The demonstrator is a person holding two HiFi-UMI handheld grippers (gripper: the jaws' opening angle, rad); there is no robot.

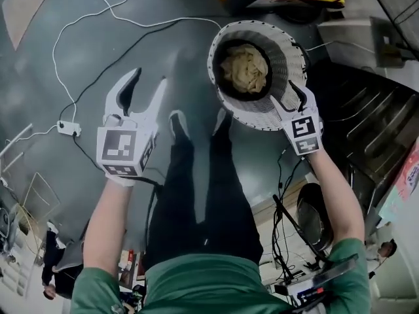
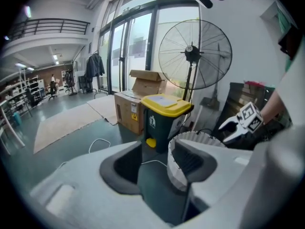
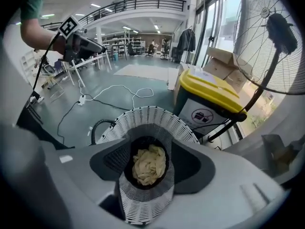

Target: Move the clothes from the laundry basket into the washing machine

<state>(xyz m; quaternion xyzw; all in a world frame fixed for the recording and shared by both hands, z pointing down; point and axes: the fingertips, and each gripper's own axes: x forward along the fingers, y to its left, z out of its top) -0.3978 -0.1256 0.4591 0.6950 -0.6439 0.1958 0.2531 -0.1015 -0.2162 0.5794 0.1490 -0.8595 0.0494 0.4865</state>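
A round white mesh laundry basket [image 1: 283, 50] stands on the dark floor with a crumpled cream cloth [image 1: 245, 67] in its bottom. My right gripper [image 1: 288, 98] hangs over the basket's near right rim, open, with nothing between its fingers. In the right gripper view the basket [image 3: 143, 120] and the cloth [image 3: 150, 165] show below, through the gap of the right gripper [image 3: 151, 152]. My left gripper [image 1: 147, 81] is open and empty over bare floor, left of the basket. From the left gripper view the basket [image 2: 178, 168] shows past its right jaw.
A dark bin with a yellow lid [image 2: 164, 120] stands just behind the basket, with cardboard boxes [image 2: 133, 109] and a tall pedestal fan [image 2: 195, 54] near it. A white cable [image 1: 98, 25] and power strip [image 1: 67, 128] lie left. Dark ribbed panels [image 1: 373, 123] lie right.
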